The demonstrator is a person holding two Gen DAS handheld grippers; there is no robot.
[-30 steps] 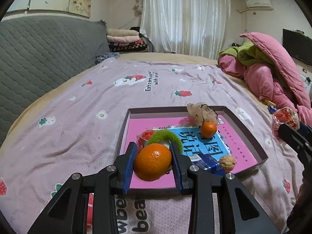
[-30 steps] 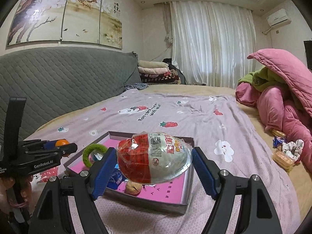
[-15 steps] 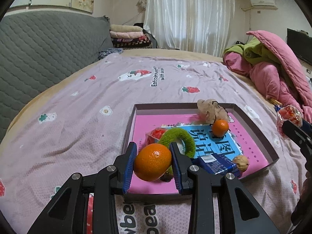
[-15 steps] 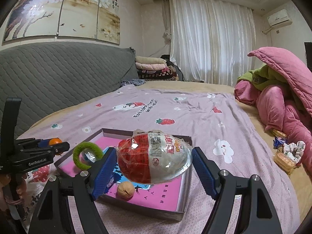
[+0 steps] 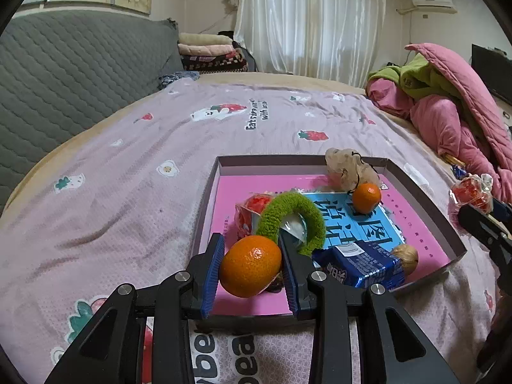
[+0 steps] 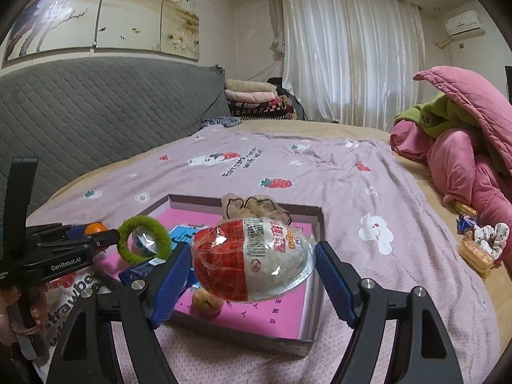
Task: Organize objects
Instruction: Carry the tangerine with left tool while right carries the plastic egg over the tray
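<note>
My left gripper (image 5: 251, 267) is shut on an orange tangerine (image 5: 250, 265), held just above the near left corner of a shallow box (image 5: 204, 198) with a pink floor. In the box lie a green fuzzy ring (image 5: 292, 217), a small tangerine (image 5: 366, 197), a blue book (image 5: 361, 224), a blue snack pack (image 5: 358, 267), a walnut (image 5: 405, 257) and a beige scrunchie (image 5: 348, 168). My right gripper (image 6: 252, 265) is shut on a red-and-white plastic snack packet (image 6: 252, 260), held above the box's near right part (image 6: 307, 316).
The box sits on a lilac strawberry-print bedspread (image 5: 128, 172). A grey quilted headboard (image 5: 64, 73) runs along the left. Pink and green quilts (image 5: 448, 102) pile up at the right. Small snacks and a scrunchie (image 6: 480, 240) lie by the quilts.
Both grippers have moved forward and closer to the box, each still holding its object. The box looks larger and nearer in both views.
</note>
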